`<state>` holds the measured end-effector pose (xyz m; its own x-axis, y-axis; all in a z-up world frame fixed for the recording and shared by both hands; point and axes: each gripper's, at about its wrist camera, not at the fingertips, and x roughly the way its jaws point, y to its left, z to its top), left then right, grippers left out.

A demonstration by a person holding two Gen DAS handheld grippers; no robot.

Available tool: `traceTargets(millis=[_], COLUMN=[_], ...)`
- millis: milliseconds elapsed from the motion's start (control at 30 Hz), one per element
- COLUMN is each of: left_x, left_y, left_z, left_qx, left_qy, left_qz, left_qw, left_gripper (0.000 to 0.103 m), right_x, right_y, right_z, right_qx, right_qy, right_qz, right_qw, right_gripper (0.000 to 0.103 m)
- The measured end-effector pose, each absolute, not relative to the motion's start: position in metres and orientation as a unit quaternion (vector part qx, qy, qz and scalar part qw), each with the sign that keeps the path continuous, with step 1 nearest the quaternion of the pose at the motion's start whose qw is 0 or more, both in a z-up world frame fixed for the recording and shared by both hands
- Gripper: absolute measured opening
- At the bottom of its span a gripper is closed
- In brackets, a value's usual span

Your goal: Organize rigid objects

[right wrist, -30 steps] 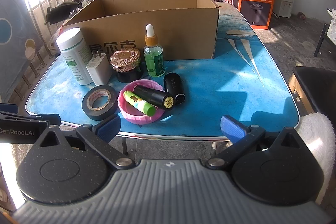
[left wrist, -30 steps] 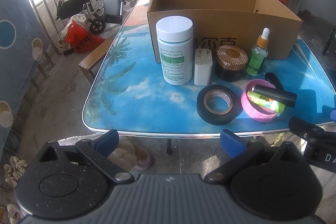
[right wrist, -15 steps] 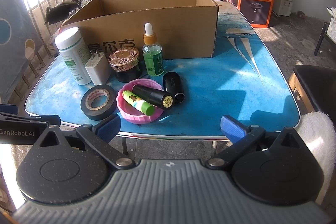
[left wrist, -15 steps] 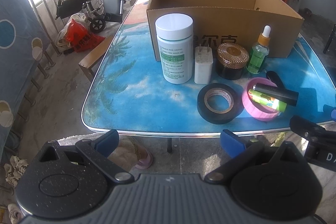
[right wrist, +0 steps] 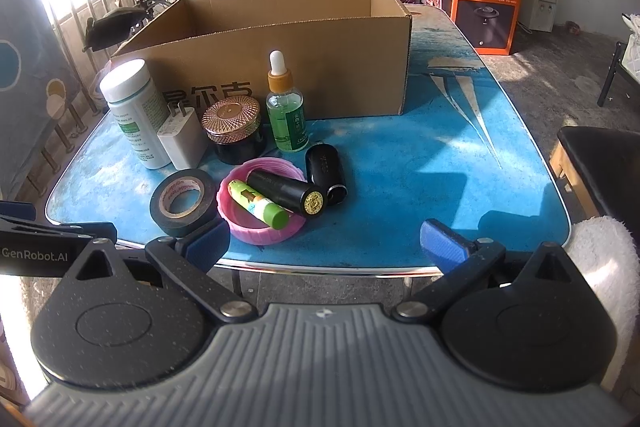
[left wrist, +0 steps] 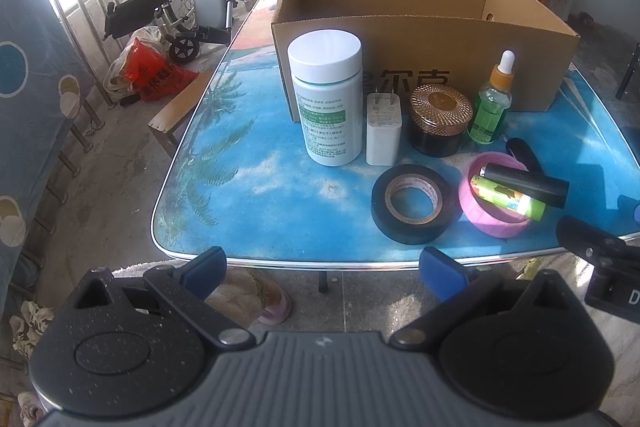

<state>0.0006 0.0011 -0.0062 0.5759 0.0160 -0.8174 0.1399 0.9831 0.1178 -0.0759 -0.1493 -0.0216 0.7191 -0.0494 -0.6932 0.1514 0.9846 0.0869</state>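
Both grippers, left (left wrist: 322,273) and right (right wrist: 326,241), hang spread wide, empty. White bottle (left wrist: 326,99) looks light, slick plastic; grab mid-body, below the cap.

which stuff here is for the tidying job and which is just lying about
For the job: cardboard box, white pill bottle, charger plug, gold-lidded jar, dropper bottle, black tape roll, pink lid.

Lying about: wheelchair, red bags, orange Philips box.
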Motion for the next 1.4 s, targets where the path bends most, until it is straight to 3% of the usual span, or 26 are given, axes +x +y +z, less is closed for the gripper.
traceTargets(millis=[600, 700, 1033, 1233, 1400], left_x=[0.007, 0.013, 0.026, 0.027, 0.028], left_y=[-0.040, -0.052, -0.086, -0.101, -0.105], left_z=[-0.004, -0.009, -0.020, -0.026, -0.028], left_qx=[0.077, 0.065, 0.090, 0.110, 0.115], left_qy=[0.406, 0.400, 0.419, 0.423, 0.424], left_qz=[-0.213, -0.247, -0.304, -0.320, -0.325], left_qw=[0.886, 0.881, 0.851, 0.841, 0.837], left_gripper=[0.103, 0.102, 0.083, 0.060, 0.054], right_x=[-0.075, -0.072, -0.048, -0.025, -0.009], right_y=[-0.204, -0.211, -0.224, -0.220, -0.222], right_z=[-0.009, -0.012, -0.033, -0.043, -0.051], right_qx=[0.102, 0.119, 0.192, 0.197, 0.207], right_qy=[0.287, 0.293, 0.340, 0.373, 0.407], right_qz=[-0.039, -0.023, 0.056, 0.100, 0.128], right_qw=[0.952, 0.949, 0.919, 0.901, 0.880], right_gripper=[0.099, 0.091, 0.053, 0.041, 0.032])
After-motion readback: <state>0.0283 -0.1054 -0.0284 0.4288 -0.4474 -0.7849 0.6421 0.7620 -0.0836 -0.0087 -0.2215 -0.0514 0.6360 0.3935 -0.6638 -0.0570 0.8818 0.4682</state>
